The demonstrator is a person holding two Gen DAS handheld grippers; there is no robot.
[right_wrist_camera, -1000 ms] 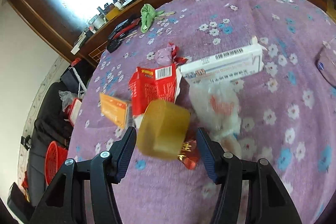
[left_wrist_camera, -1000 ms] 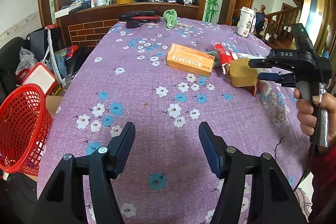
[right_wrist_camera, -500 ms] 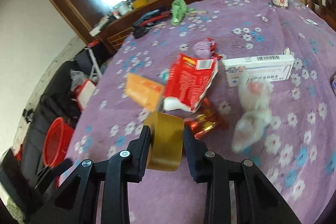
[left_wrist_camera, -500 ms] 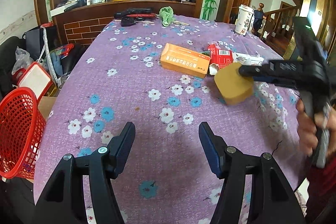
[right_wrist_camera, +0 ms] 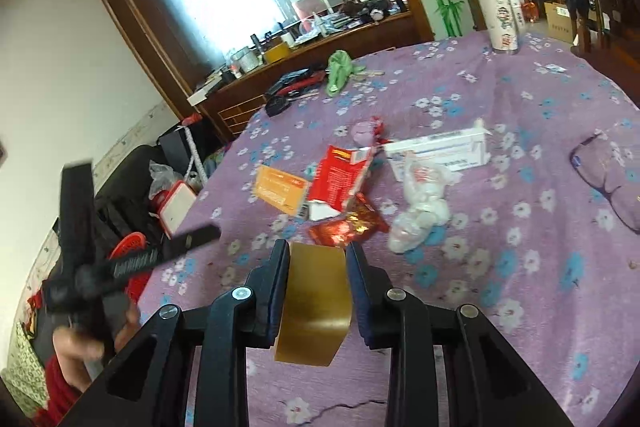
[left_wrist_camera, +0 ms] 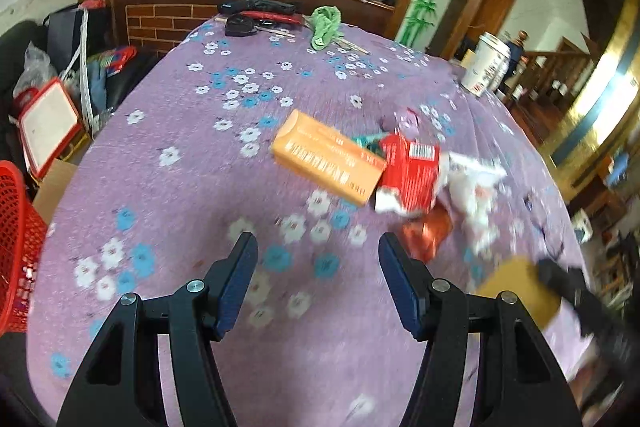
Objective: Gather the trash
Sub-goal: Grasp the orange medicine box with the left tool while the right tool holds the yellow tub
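Two grippers over my purple flowered table [left_wrist_camera: 168, 187], one loaded.

Right gripper [right_wrist_camera: 316, 259], bottom centre of its view: fingers clamped on a gold tape roll [right_wrist_camera: 316, 307]. Left gripper [left_wrist_camera: 318, 259], bottom centre: fingers apart, holding nothing. Mid-frame: foil wrapper [right_wrist_camera: 344, 227], red packet [right_wrist_camera: 340, 183], orange box [right_wrist_camera: 280, 189], white bag [right_wrist_camera: 420, 203]. Red basket [left_wrist_camera: 16, 247] at left edge.

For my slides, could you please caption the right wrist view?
Right gripper shut on a gold tape roll above the floral table, with wrappers ahead.
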